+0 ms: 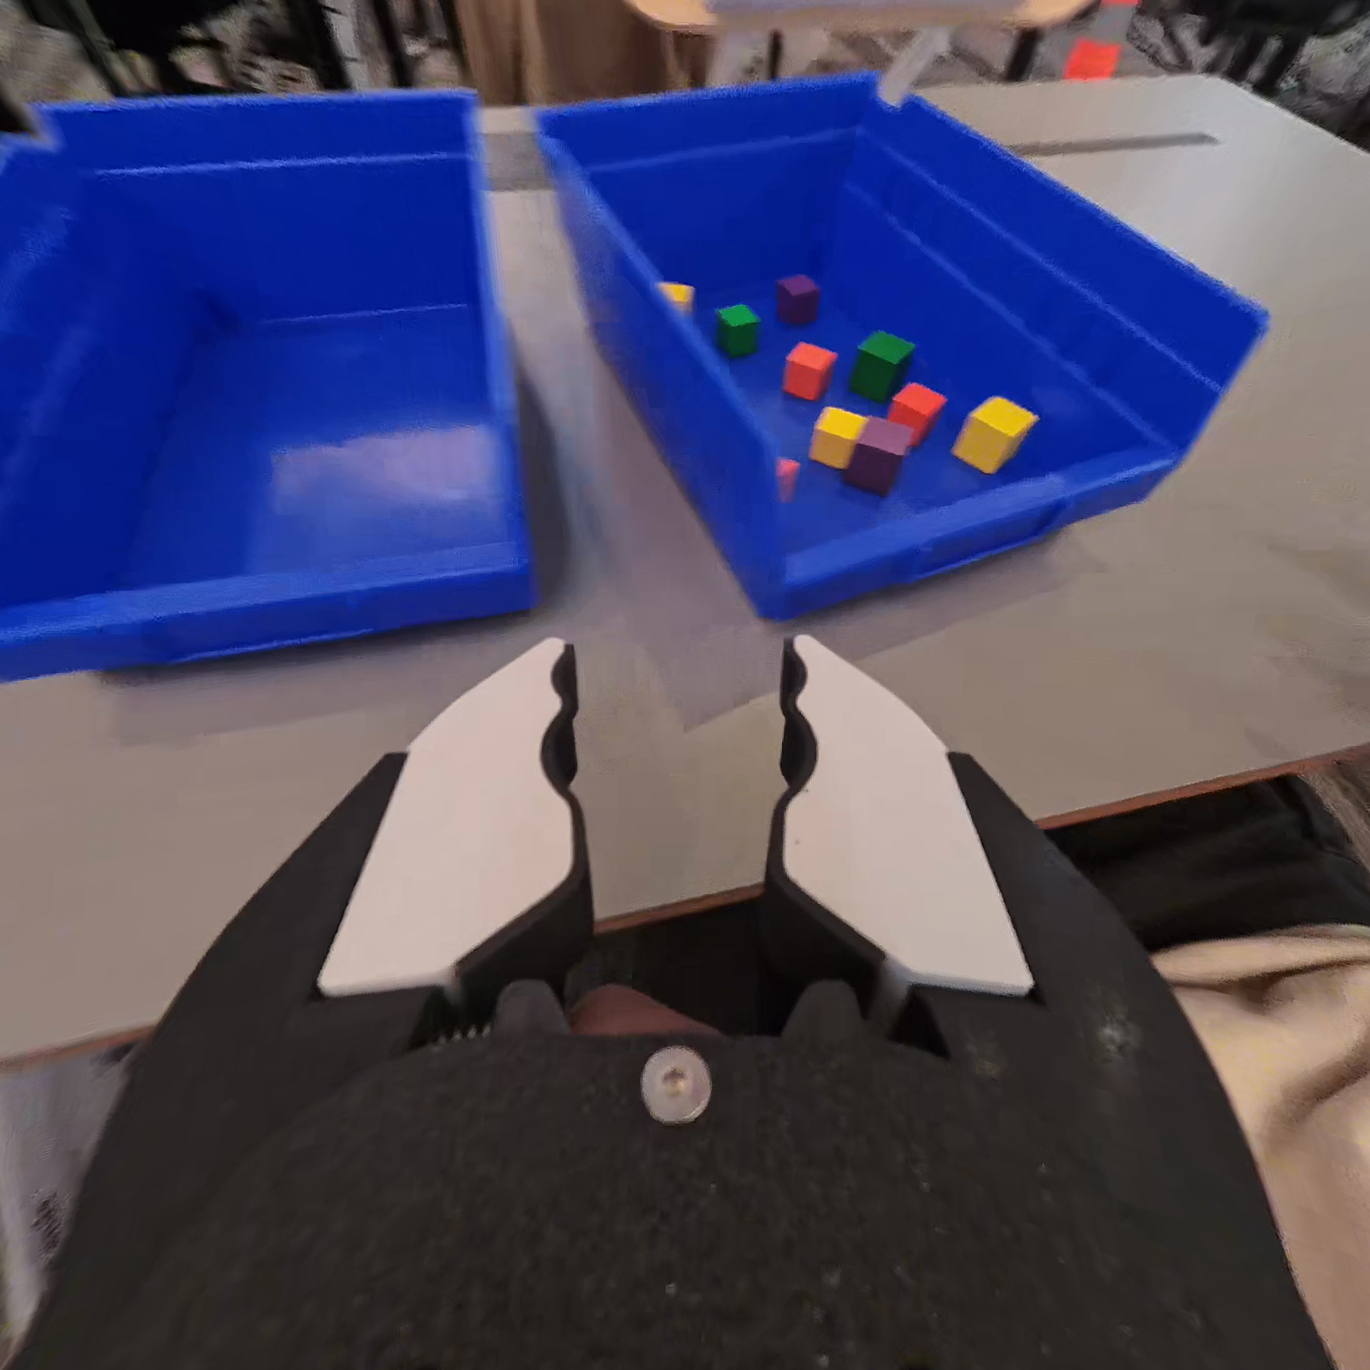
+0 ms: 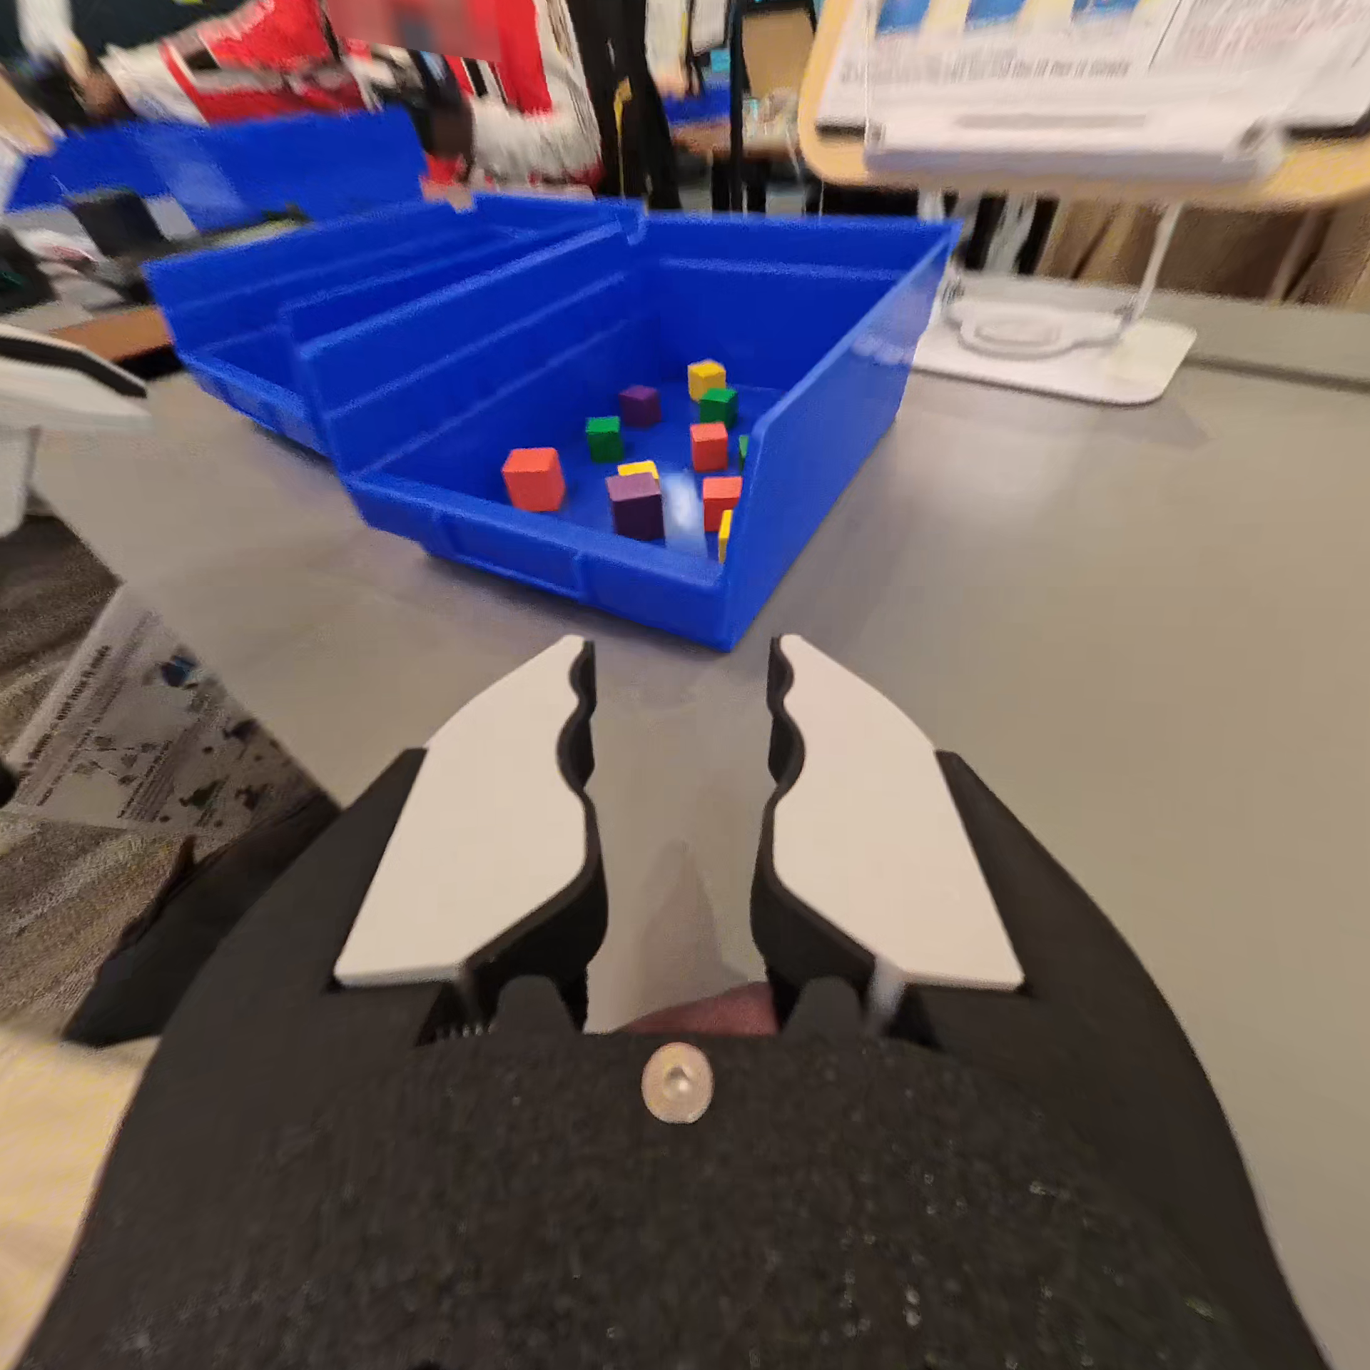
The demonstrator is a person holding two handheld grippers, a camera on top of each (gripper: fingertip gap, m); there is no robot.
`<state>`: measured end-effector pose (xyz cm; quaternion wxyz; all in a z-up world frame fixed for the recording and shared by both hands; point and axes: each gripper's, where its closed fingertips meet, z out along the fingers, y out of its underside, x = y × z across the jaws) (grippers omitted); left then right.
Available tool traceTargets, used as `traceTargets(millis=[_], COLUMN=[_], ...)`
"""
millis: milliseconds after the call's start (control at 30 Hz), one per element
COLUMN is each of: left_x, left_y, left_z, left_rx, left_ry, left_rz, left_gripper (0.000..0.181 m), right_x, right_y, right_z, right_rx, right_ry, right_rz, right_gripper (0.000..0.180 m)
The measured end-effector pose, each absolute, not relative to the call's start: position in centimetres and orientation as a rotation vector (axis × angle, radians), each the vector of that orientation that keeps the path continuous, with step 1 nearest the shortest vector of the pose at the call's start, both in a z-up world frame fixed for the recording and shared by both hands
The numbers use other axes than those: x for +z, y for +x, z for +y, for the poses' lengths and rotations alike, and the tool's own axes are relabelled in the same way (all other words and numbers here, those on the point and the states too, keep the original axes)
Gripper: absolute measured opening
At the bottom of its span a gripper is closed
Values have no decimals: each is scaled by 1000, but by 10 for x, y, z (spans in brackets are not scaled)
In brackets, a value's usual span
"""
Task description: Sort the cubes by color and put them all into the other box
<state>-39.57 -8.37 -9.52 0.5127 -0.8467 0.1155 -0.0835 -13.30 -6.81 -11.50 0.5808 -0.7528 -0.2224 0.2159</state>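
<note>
Both black-and-white hand-held grippers, left (image 1: 676, 656) and right (image 2: 680, 652), hang wide and empty short of the blue plastic bin (image 1: 986, 545) of small coloured wooden cubes (image 1: 877, 454), likely lining up a first pick for the empty blue bin (image 1: 259, 600).

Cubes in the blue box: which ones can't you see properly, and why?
- Left wrist view: a yellow cube and a pinkish-red cube are half hidden by the blue box's near wall.
- Right wrist view: a yellow cube and a green cube peek out as slivers behind the box's right wall.
- Right wrist view: the empty box is blurred and mostly hidden behind the full one.
</note>
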Motion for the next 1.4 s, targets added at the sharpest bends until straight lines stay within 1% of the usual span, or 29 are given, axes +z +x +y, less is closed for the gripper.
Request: traceTargets(millis=[33,100,233,333,433,500,533,567,633,733,900,1067,1200,1300,1400], left_x=[-90,-82,-77,-92,-104,-114,-121,-130,-136,-136,-135,-134,-133,-133,-133], left_y=[-418,-476,-583,-613,-622,-633,-639,-644,-640,-631,-621,-605,-593,-586,-578], left_z=[-87,-82,-40,-2,28,41,44,45,43,26,-33,-102,-140,-159,-171], left_rx=[-168,-52,60,44,81,129,146,155,90,-1,106,274,299,290,294], left_ry=[-2029,-2016,-1981,-2039,-2083,-2119,-2146,-2178,-2176,-2170,-2114,-2049,-2013,-1989,-1972], left_rz=[237,120,-114,-147,-124,-172,-208,-239,-253,-270,-283,-303,-306,-305,-295], left_gripper=[58,61,62,64,62,51,41,22,13,7,3,4,4,4,3], right_x=[-111,-110,-112,-102,-111,-116,-119,-122,-125,-127,-128,-135,-128,-134,-145], right_y=[-125,-110,-99,-98,-103,-108,-110,-111,-114,-115,-146,-241,-324,-363,-387], right_z=[-86,-120,-155,-151,-147,-147,-146,-146,-145,-145,-142,-145,-132,-112,-102], right_rx=[526,587,704,658,702,729,729,725,723,688,723,785,809,933,891], right_ry=[-1691,-1604,-1585,-1536,-1582,-1598,-1610,-1623,-1636,-1637,-1672,-1790,-1794,-1882,-1898], right_rz=[-519,-491,-462,-493,-490,-488,-493,-501,-506,-518,-535,-680,-714,-592,-605], right_gripper=[40,31,30,28,28,28,27,27,27,25,25,40,44,44,45])
